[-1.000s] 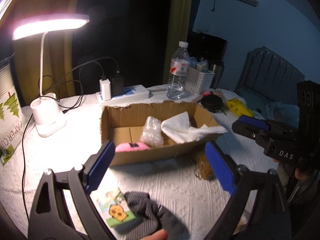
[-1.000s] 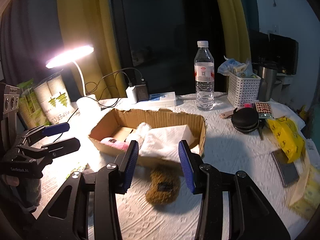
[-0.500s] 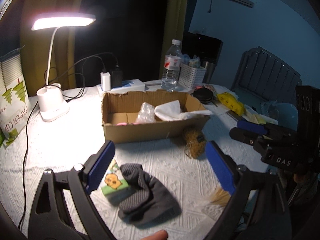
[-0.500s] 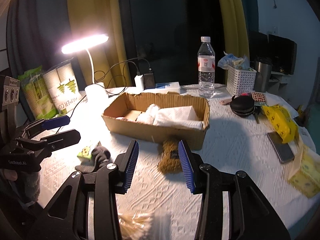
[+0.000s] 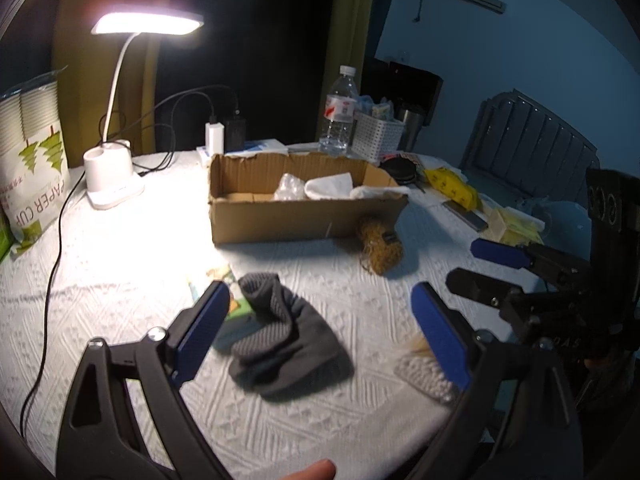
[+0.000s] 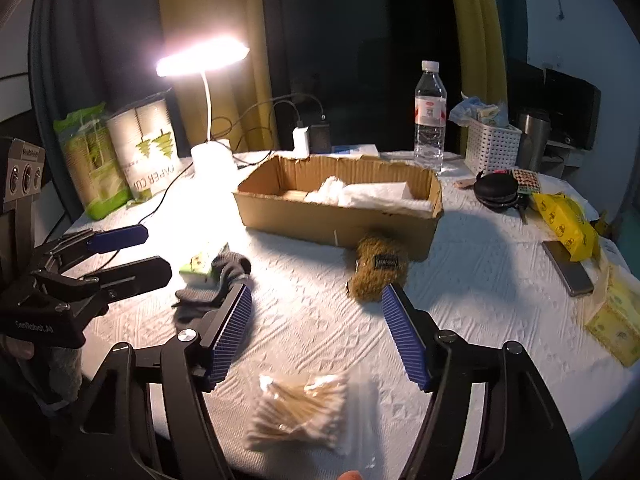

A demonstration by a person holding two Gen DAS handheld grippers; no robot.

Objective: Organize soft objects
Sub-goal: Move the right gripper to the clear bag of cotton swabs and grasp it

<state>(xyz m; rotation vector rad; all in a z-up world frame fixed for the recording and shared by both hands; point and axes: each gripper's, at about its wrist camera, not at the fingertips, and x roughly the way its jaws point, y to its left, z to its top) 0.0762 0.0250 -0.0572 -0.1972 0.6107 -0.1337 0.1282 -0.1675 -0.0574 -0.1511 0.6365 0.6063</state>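
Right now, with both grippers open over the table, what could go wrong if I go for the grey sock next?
The grey sock overlaps the small green packet, so the left gripper may pinch both. The bag of cotton swabs lies near the table's front edge and could get knocked off.

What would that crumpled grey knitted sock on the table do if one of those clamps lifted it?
The crumpled grey knitted sock would probably droop limply from the pinch, since it already lies slumped in folds. It looks light. Its ribbed knit should grip rather than slip, and the small green packet partly beneath it might get nudged.
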